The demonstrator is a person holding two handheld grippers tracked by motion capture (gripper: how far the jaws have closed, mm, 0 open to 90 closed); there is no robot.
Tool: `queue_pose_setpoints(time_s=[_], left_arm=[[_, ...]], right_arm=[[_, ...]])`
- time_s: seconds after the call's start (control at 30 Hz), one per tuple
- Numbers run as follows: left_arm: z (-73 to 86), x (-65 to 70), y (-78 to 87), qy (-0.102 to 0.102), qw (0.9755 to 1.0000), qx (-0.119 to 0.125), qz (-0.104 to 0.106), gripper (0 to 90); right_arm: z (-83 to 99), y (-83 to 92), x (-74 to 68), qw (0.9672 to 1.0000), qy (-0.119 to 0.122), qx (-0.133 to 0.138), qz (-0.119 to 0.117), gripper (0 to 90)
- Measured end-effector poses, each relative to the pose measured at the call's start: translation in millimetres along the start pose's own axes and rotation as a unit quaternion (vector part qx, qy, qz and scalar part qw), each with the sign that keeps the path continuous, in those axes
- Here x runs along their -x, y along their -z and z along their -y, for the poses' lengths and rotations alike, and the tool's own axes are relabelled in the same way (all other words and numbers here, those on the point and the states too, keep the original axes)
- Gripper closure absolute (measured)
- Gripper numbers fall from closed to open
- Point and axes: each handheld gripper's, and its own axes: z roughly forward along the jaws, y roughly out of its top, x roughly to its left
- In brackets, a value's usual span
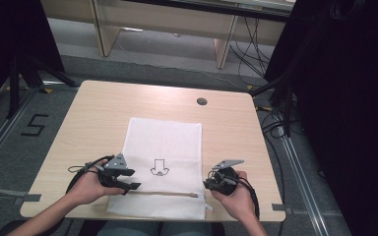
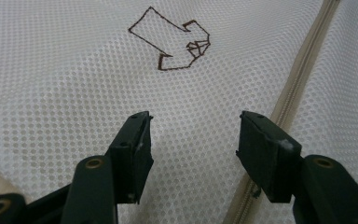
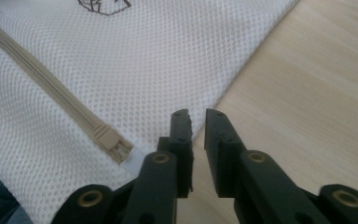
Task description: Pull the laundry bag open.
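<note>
Working on the white mesh bag (image 1: 163, 142) lying flat on the worktop (image 1: 93, 113), we should pin the mesh while drawing its zip (image 1: 162, 193) evenly. Our left hand-held gripper (image 2: 193, 133) hovers wide open over the mesh, holding nothing; the right hand-held gripper (image 3: 197, 122), nearly closed and empty, sits by the zip's end.

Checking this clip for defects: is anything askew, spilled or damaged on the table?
Nothing stands out. The white mesh bag lies flat and fairly square on the table, its zipper straight and closed, with no visible tears or spills.
</note>
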Motion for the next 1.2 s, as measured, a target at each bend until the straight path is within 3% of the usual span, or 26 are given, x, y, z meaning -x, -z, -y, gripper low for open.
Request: queue_pose_setpoints(time_s=[0.03,0.07,0.13,0.27,0.3,0.33,0.4,0.43,0.47,0.5,0.53,0.6,0.63,0.7,0.73,0.8,0.93,0.97,1.0,1.03,1.1,1.13,1.2], left_arm=[[0.4,1.4,-0.8,0.01,0.9999,-0.001,0.003,43.5],[0.2,1.2,-0.2,0.004,1.0,-0.004,-0.001,43.4],[1.0,0.3,0.2,-0.007,1.0,-0.002,0.0,43.3],[2.8,1.0,3.1,-0.008,1.0,-0.002,-0.003,43.1],[2.8,1.0,3.1,-0.008,1.0,-0.002,-0.003,43.0],[3.4,2.5,2.9,0.002,1.0,0.006,-0.002,43.0],[3.5,1.9,4.2,0.003,1.0,0.008,-0.003,43.1],[2.9,-0.5,5.9,-0.013,0.9999,0.002,-0.008,43.1],[2.9,1.2,4.9,0.003,0.9999,0.012,-0.007,43.1],[1.9,-0.1,5.4,-0.002,0.9999,0.008,-0.013,43.1],[1.5,-0.2,4.0,0.003,0.9999,0.013,-0.008,43.1],[0.4,-1.6,3.0,-0.005,0.9999,0.011,-0.012,43.2],[0.7,-0.9,1.7,0.003,0.9999,0.013,-0.011,43.2],[0.4,-1.1,1.8,-0.005,0.9999,0.008,-0.009,43.2],[0.4,-0.3,1.4,-0.001,0.9999,0.012,-0.009,43.2],[0.0,-0.9,2.5,-0.013,0.9998,0.012,-0.007,43.2],[0.0,-0.7,2.6,-0.014,0.9998,0.01,-0.007,43.5],[0.1,1.1,2.1,-0.001,0.9999,0.011,-0.008,43.5],[0.1,1.1,2.1,-0.001,0.9999,0.011,-0.008,43.6],[0.0,1.3,1.6,-0.001,0.9999,0.013,-0.006,43.6],[-0.7,0.8,1.5,-0.013,0.9998,0.011,-0.008,43.6],[-0.4,2.9,0.6,0.0,0.9999,0.015,-0.005,43.6],[-0.6,3.6,-0.2,0.0,0.9999,0.015,-0.002,43.6]], right_arm=[[-0.1,0.5,-0.6,1.0,0.003,-0.005,0.001,84.6],[-0.2,2.5,-3.6,0.9996,-0.004,-0.028,0.0,87.7],[0.0,1.8,-3.0,0.9996,0.007,-0.028,0.0,90.0],[-1.5,4.8,-10.8,0.9985,-0.012,-0.054,-0.001,90.0],[-1.9,3.6,-11.3,0.9989,0.002,-0.047,-0.006,90.0],[-1.9,3.6,-11.3,0.9989,0.002,-0.047,-0.006,90.0],[-3.0,4.8,-17.4,0.9979,-0.011,-0.062,-0.013,90.0],[-3.5,4.1,-20.0,0.9976,-0.012,-0.065,-0.018,90.0],[-3.7,3.0,-21.2,0.9977,0.0,-0.064,-0.022,90.0],[-3.4,2.8,-25.6,0.9965,-0.013,-0.079,-0.022,90.0],[-3.4,2.8,-25.6,0.9965,-0.013,-0.079,-0.022,90.0],[-2.2,-0.2,-25.5,0.9965,-0.001,-0.079,-0.028,90.0],[-1.8,-2.0,-25.9,0.9962,-0.005,-0.083,-0.029,90.0],[-0.6,-5.6,-24.8,0.9941,-0.019,-0.104,-0.025,90.0],[-0.6,-5.6,-24.8,0.9941,-0.019,-0.104,-0.025,90.0],[0.4,-10.2,-23.1,0.9929,-0.019,-0.114,-0.028,90.0],[-0.7,-15.5,-24.4,0.992,-0.016,-0.124,-0.02,90.0],[-1.1,-16.3,-26.3,0.9911,-0.023,-0.13,-0.017,90.0],[-1.1,-16.3,-26.3,0.9911,-0.023,-0.13,-0.017,90.0],[-1.3,-18.4,-25.4,0.9919,-0.009,-0.125,-0.022,90.0],[-2.9,-18.9,-28.2,0.9906,-0.014,-0.135,-0.014,90.0],[-3.1,-19.2,-31.8,0.9897,-0.028,-0.14,-0.014,90.0],[-4.0,-19.4,-30.3,0.9897,-0.013,-0.142,-0.01,90.0]])
